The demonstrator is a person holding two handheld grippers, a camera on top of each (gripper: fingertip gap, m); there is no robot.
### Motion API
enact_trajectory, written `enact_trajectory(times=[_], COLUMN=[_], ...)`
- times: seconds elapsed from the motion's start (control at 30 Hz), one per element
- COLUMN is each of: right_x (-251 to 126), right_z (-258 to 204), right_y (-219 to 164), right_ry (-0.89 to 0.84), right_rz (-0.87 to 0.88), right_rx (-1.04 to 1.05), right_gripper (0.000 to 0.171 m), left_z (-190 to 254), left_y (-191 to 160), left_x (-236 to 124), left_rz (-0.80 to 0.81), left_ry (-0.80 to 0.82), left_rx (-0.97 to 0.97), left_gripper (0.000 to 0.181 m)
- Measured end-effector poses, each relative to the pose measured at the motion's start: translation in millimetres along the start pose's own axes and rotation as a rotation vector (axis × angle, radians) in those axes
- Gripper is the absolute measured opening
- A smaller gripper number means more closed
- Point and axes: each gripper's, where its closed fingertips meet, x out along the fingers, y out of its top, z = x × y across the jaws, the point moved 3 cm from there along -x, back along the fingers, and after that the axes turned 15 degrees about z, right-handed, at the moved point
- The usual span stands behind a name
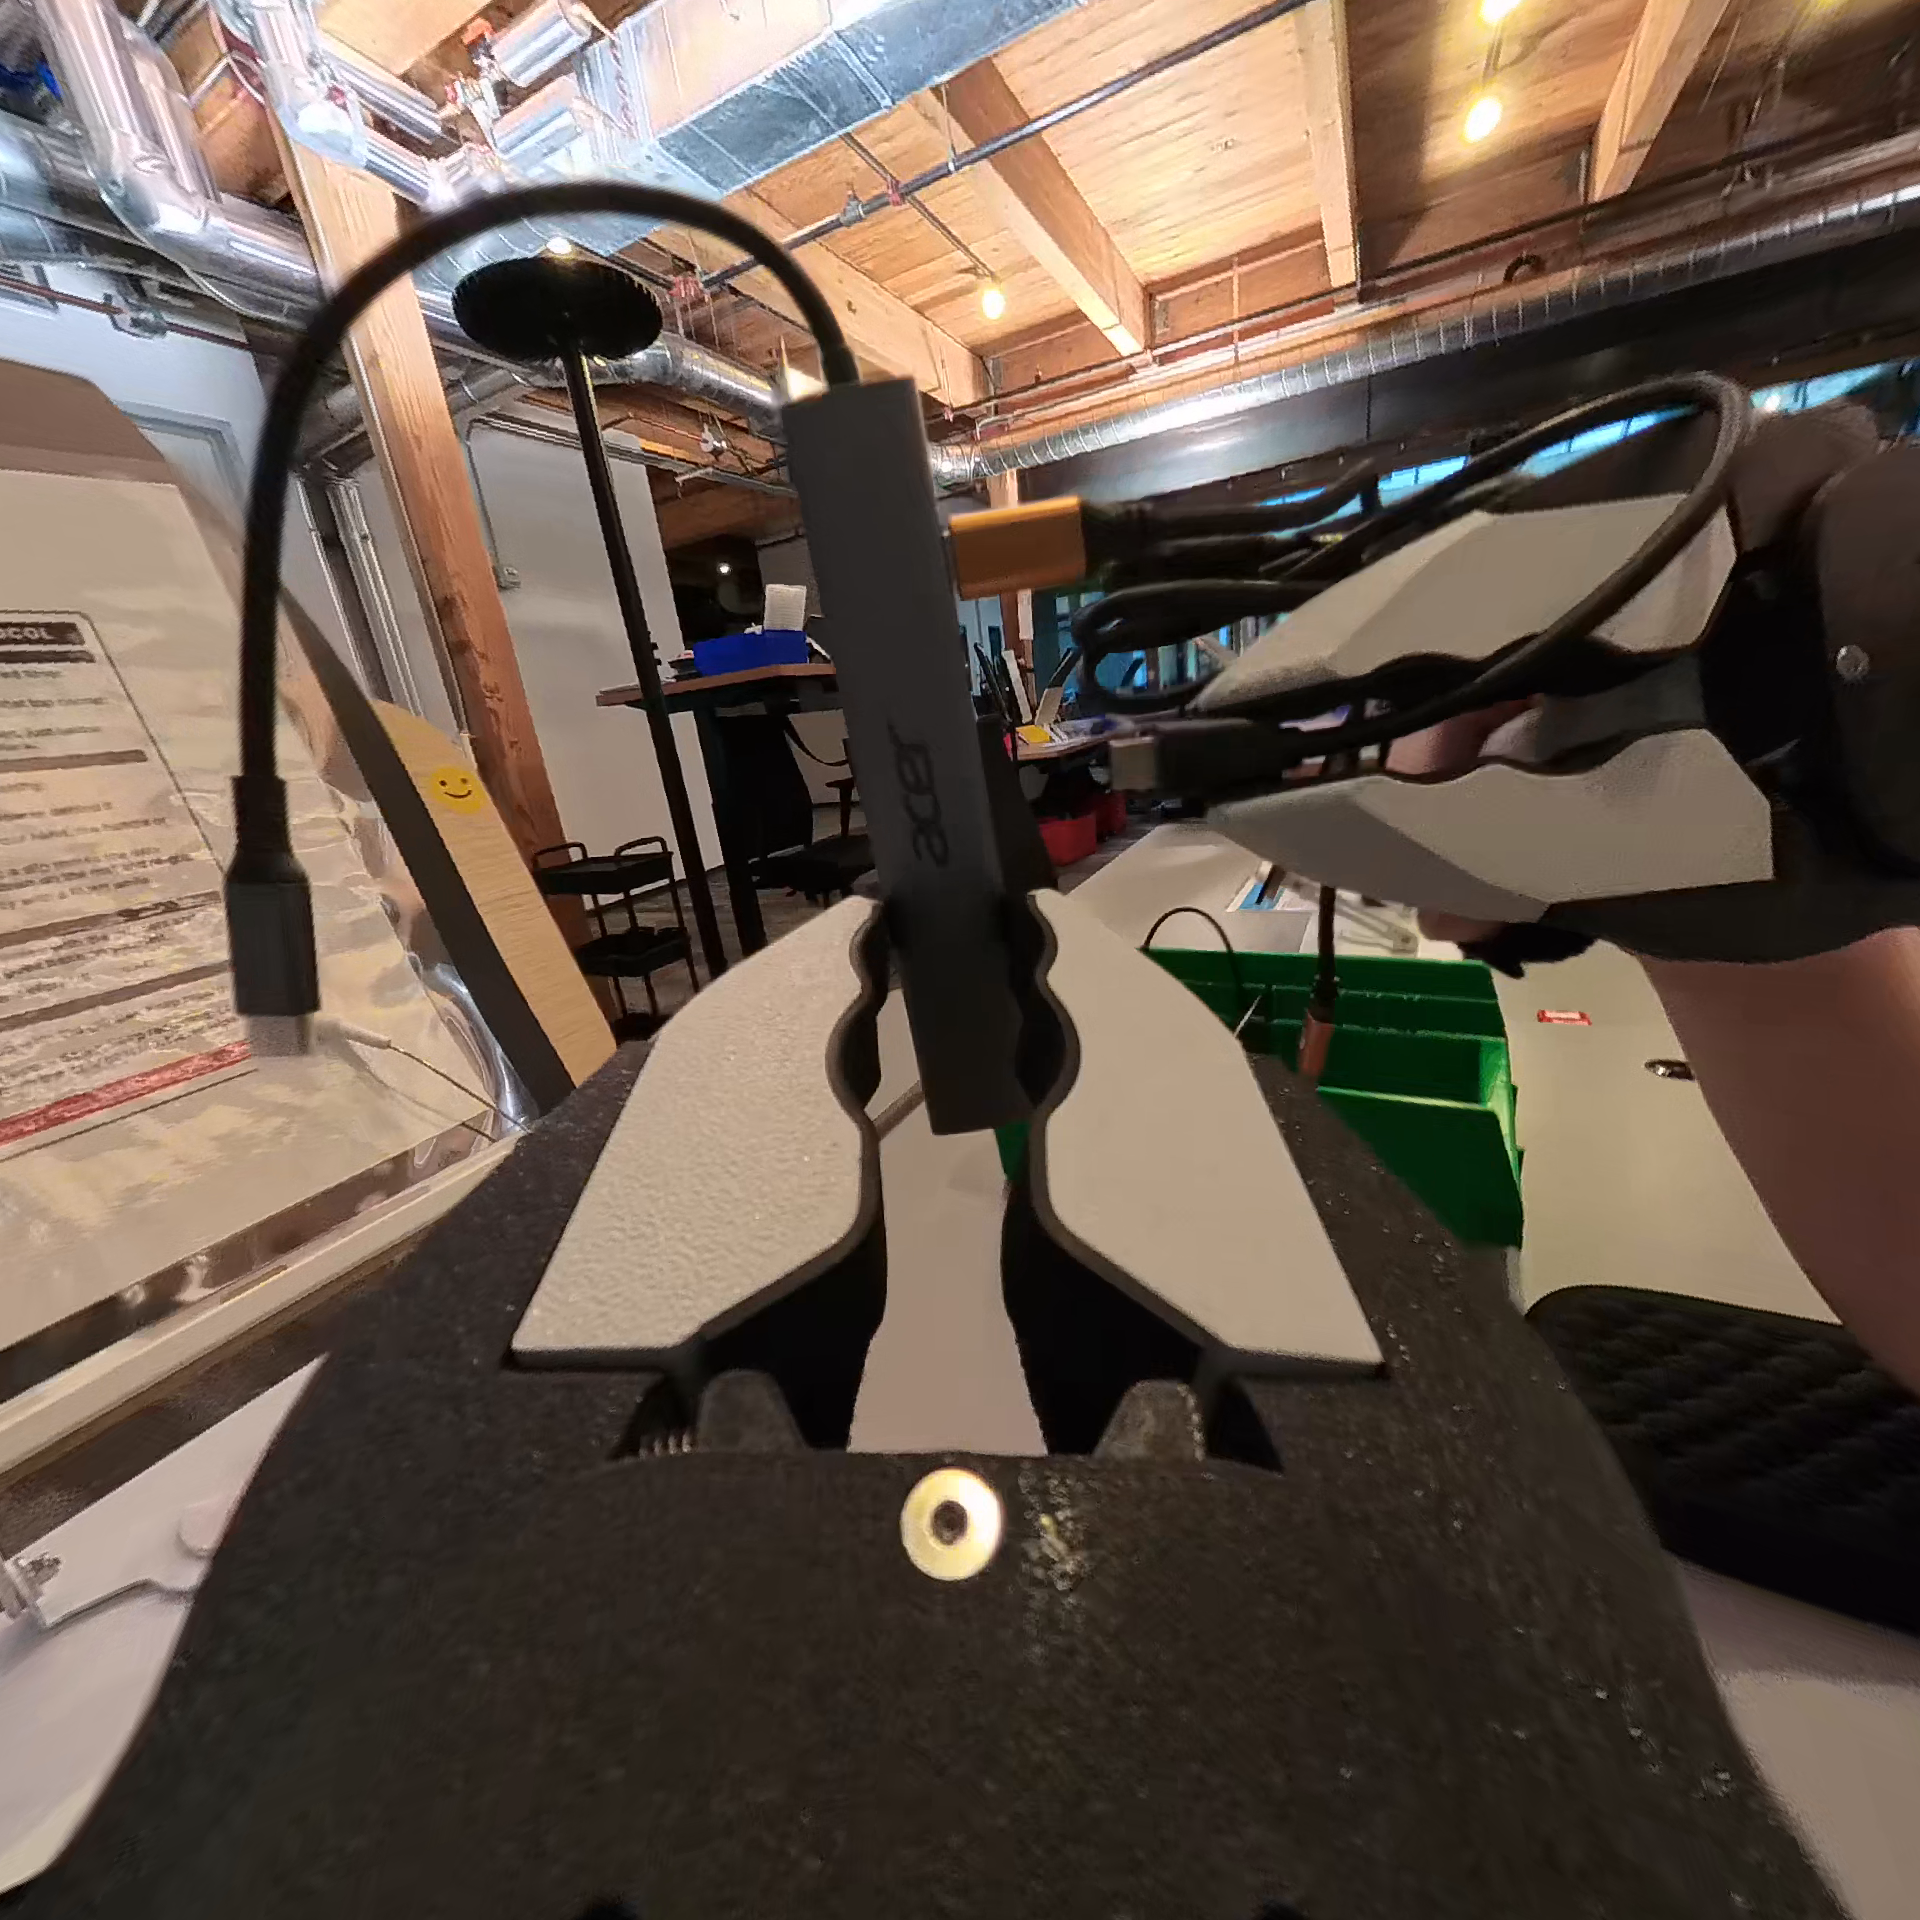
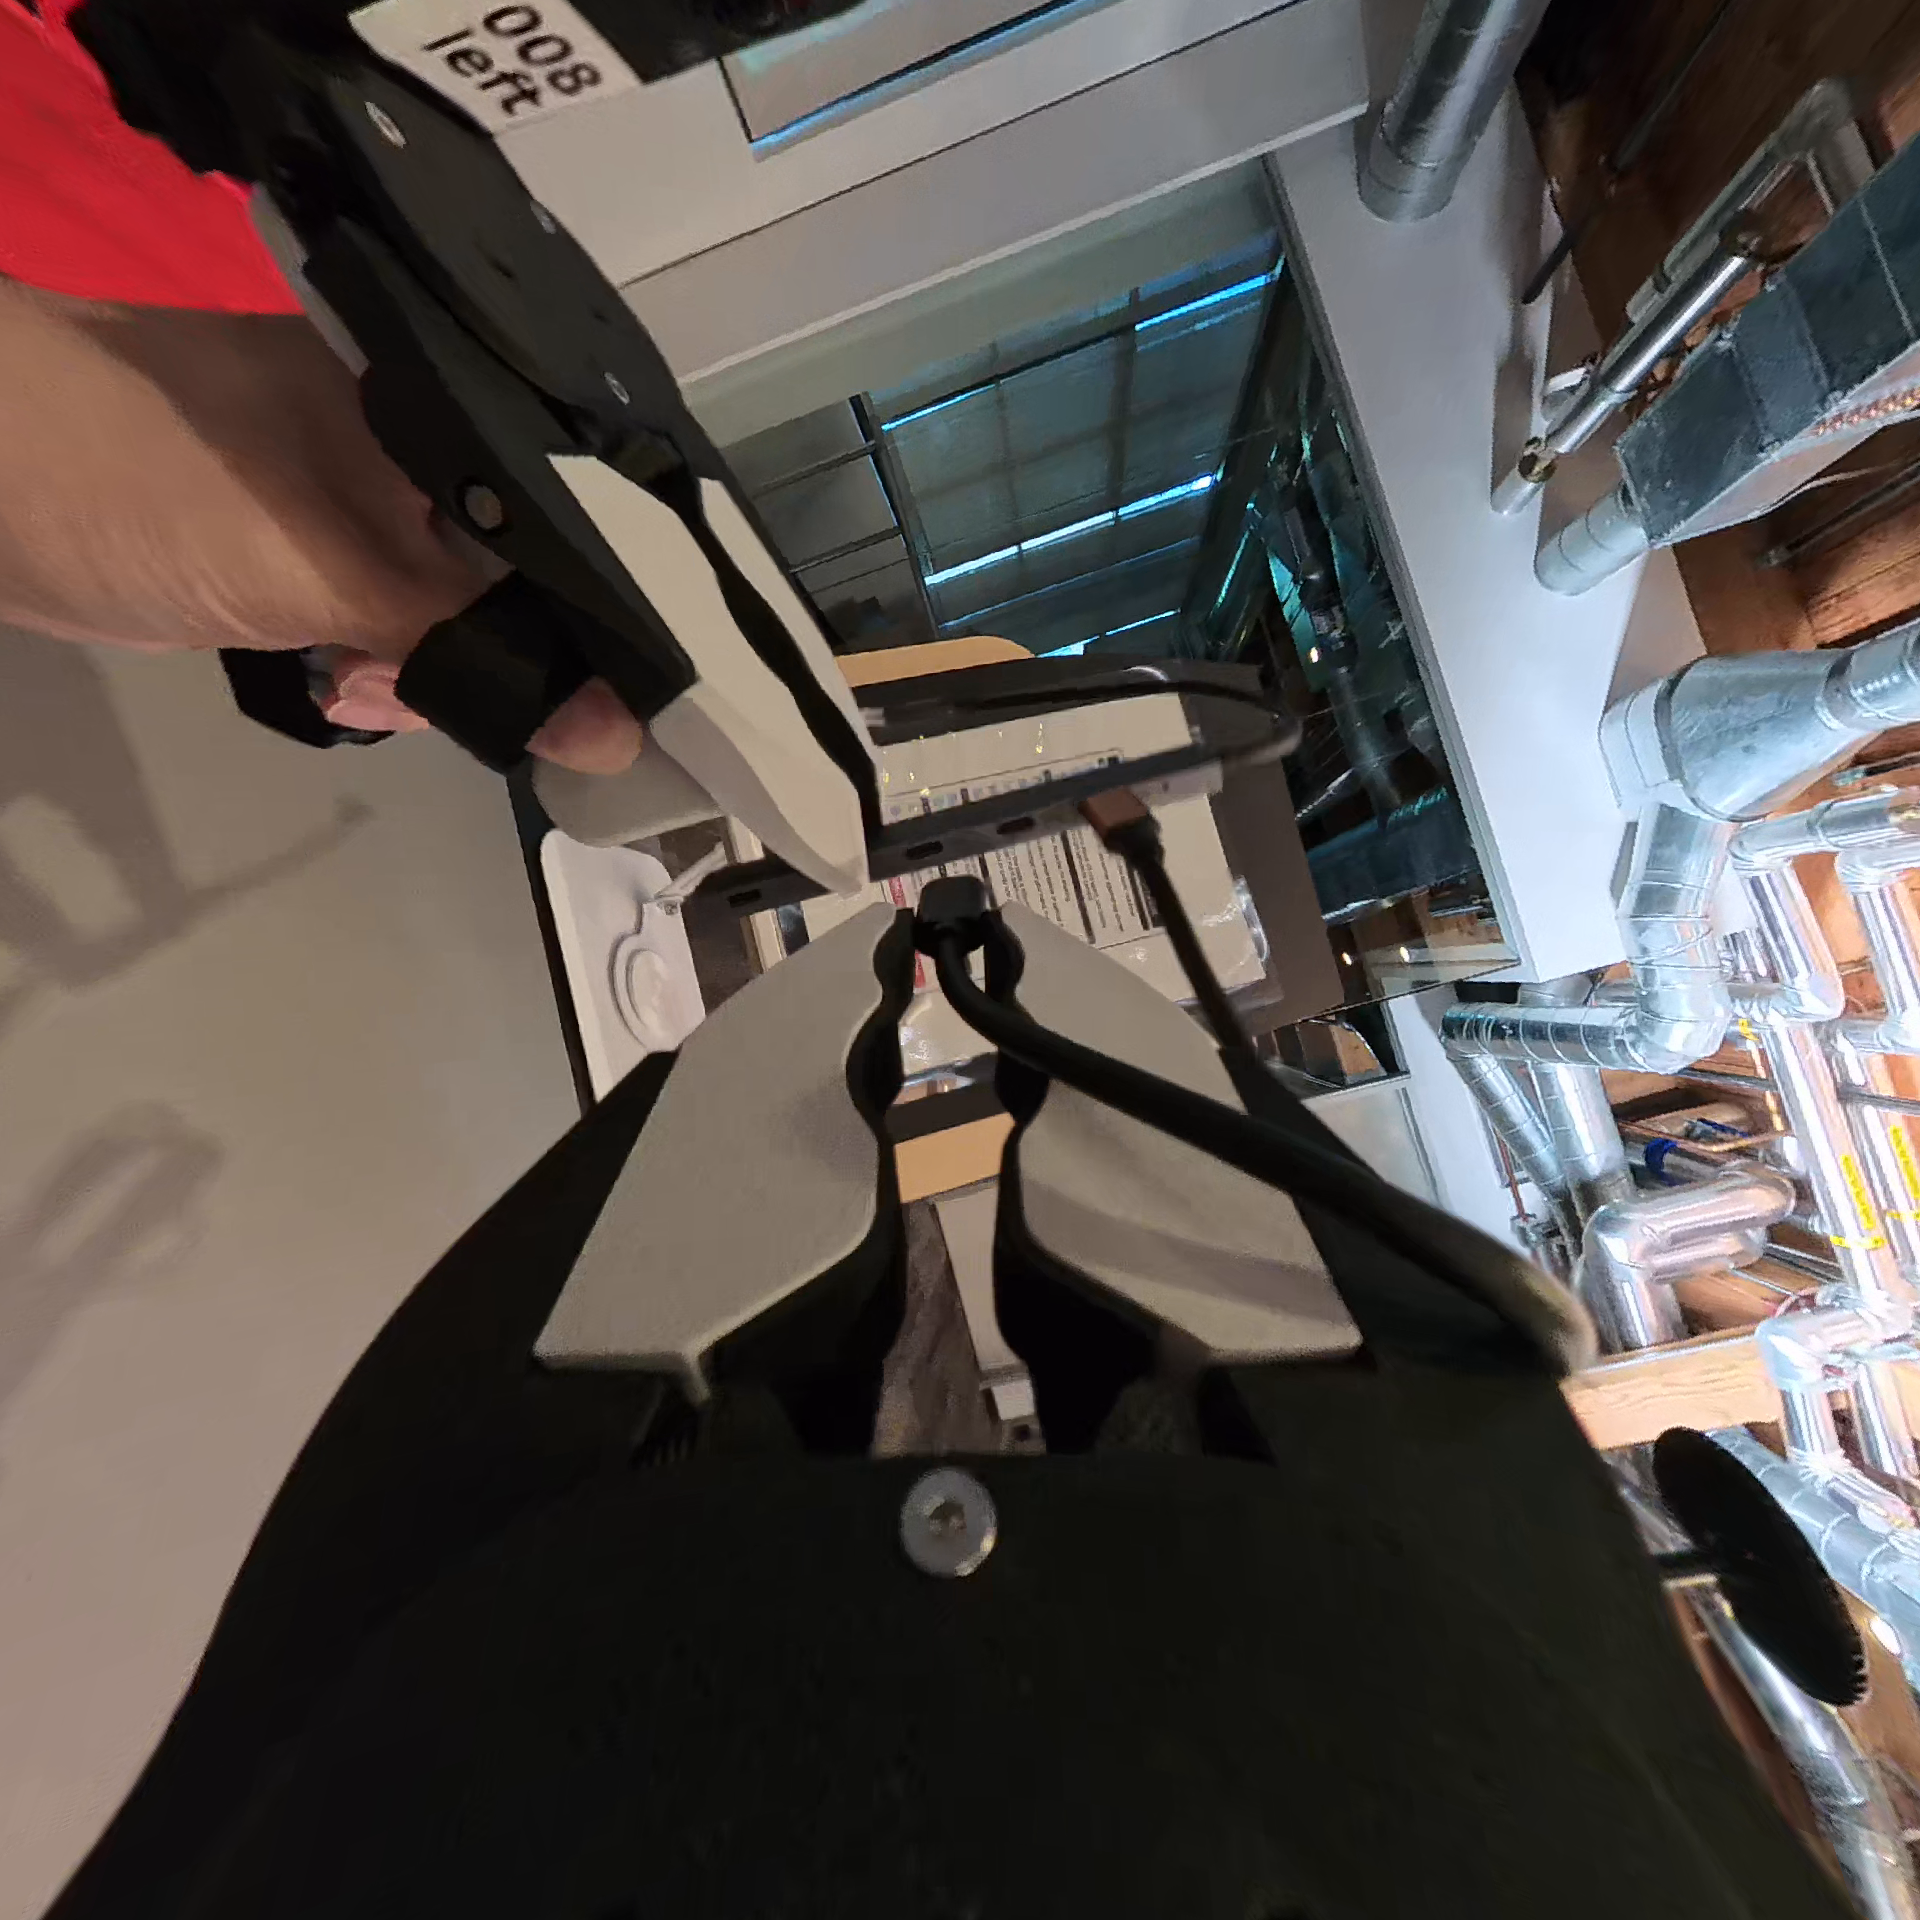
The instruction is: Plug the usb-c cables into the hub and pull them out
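My left gripper (image 1: pixel 951 935) is shut on the grey hub (image 1: pixel 904 727) and holds it upright in the air. The hub's own black lead arcs up and left, and its plug (image 1: pixel 272 935) hangs free. A copper-coloured plug (image 1: pixel 1013 545) sits in the hub's right side. My right gripper (image 2: pixel 951 925) is shut on a black usb-c plug (image 2: pixel 951 899), just below the hub's port edge (image 2: pixel 966 836). In the left wrist view this plug (image 1: pixel 1153 758) shows its bare metal tip a short gap from the hub. The right gripper (image 1: pixel 1210 758) comes in from the right, trailing looped black cables (image 1: pixel 1403 561).
A green bin (image 1: pixel 1403 1101) stands on the white table behind the hub, and a copper cable end (image 1: pixel 1314 1029) dangles over it. A clear stand with a printed sheet (image 1: pixel 104 831) is at the left. A person's forearm (image 1: pixel 1787 1143) crosses the right side. The gap from one gripper's tips to the other's is roughly 5 centimeters.
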Motion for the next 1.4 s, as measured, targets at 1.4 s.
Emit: enact_trajectory(times=[1.4], right_x=[-4], right_z=[-2], right_y=[-3], right_ry=[0.058], right_rz=[-0.048], right_rx=[0.022], right_gripper=[0.013], left_z=[22], left_y=[-1], left_x=[6], left_rz=[0.056], left_ry=[-0.072], left_rx=[-0.032], left_gripper=[0.022])
